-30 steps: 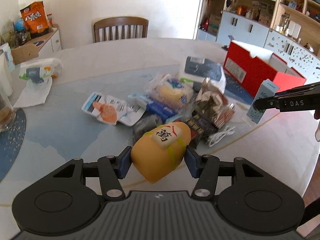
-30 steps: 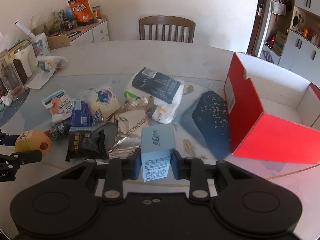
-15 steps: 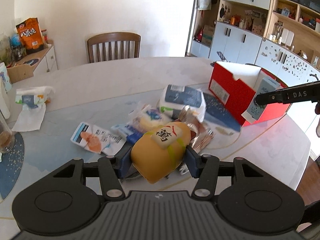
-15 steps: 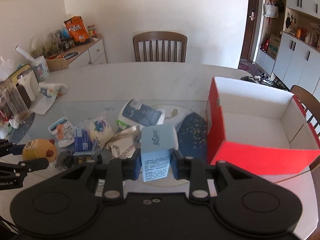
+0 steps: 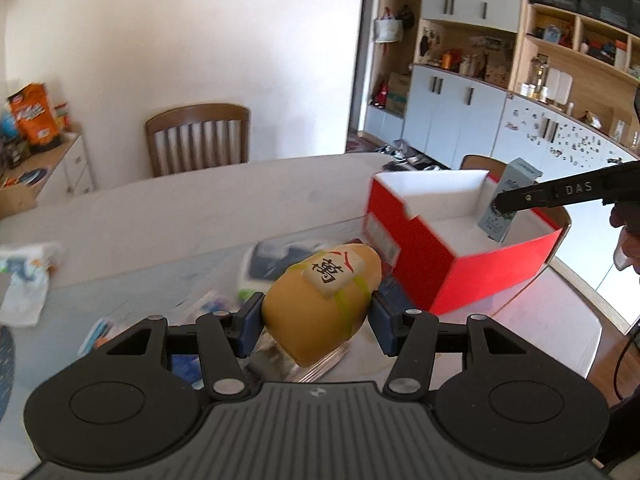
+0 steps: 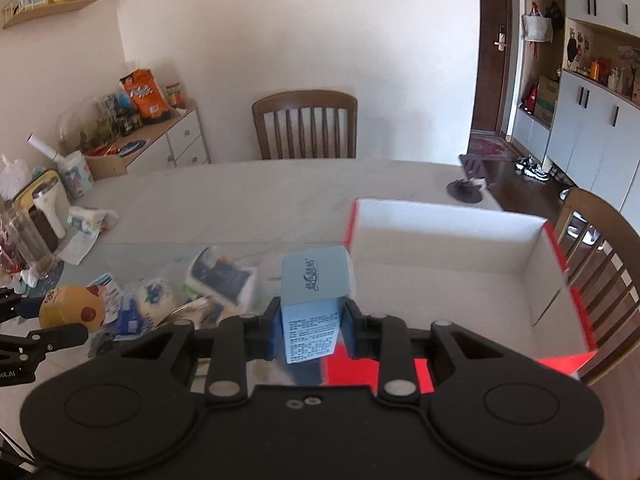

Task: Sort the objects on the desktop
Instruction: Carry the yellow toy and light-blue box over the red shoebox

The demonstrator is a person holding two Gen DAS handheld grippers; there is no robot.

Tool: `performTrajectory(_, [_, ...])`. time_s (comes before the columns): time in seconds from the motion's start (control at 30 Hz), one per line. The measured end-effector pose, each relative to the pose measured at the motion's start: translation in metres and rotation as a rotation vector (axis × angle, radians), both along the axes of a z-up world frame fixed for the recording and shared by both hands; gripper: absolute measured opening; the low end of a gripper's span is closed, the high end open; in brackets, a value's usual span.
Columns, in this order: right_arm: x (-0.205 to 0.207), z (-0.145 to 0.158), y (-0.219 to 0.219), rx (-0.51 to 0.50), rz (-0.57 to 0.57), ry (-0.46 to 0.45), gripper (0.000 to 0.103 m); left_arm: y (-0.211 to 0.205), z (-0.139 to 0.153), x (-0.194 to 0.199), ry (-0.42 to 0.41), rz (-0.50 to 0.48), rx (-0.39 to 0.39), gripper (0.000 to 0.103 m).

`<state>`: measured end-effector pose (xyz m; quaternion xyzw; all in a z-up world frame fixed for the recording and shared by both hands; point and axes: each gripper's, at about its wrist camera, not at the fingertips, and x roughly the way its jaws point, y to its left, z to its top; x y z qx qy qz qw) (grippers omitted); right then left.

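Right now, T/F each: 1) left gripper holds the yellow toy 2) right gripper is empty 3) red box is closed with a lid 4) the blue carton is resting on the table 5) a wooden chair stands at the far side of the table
1) True: the left gripper is shut on the yellow toy.
2) False: the right gripper is shut on a blue carton.
3) False: the red box is open at the top, its white inside showing.
4) False: the carton is held in the air over the box.
5) True: the wooden chair stands behind the table.
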<state>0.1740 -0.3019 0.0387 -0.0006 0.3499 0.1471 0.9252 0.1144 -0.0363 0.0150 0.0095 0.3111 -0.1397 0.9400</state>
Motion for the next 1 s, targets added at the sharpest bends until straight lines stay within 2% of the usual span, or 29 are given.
performTrajectory(0.33, [0.025, -0.003, -0.075, 0.004, -0.035, -0.002, 0.028, -0.104, 0.01, 0.048, -0.019, -0.132, 0.024, 0.054])
performTrajectory(0.57, [0.044, -0.013, -0.105, -0.009, -0.038, 0.01, 0.028, -0.153, 0.01, 0.083, -0.005, -0.19, 0.051, 0.054])
performTrajectory(1.0, [0.079, -0.055, -0.133, -0.041, -0.021, 0.113, 0.028, -0.218, -0.025, 0.159, 0.108, -0.312, 0.181, 0.054])
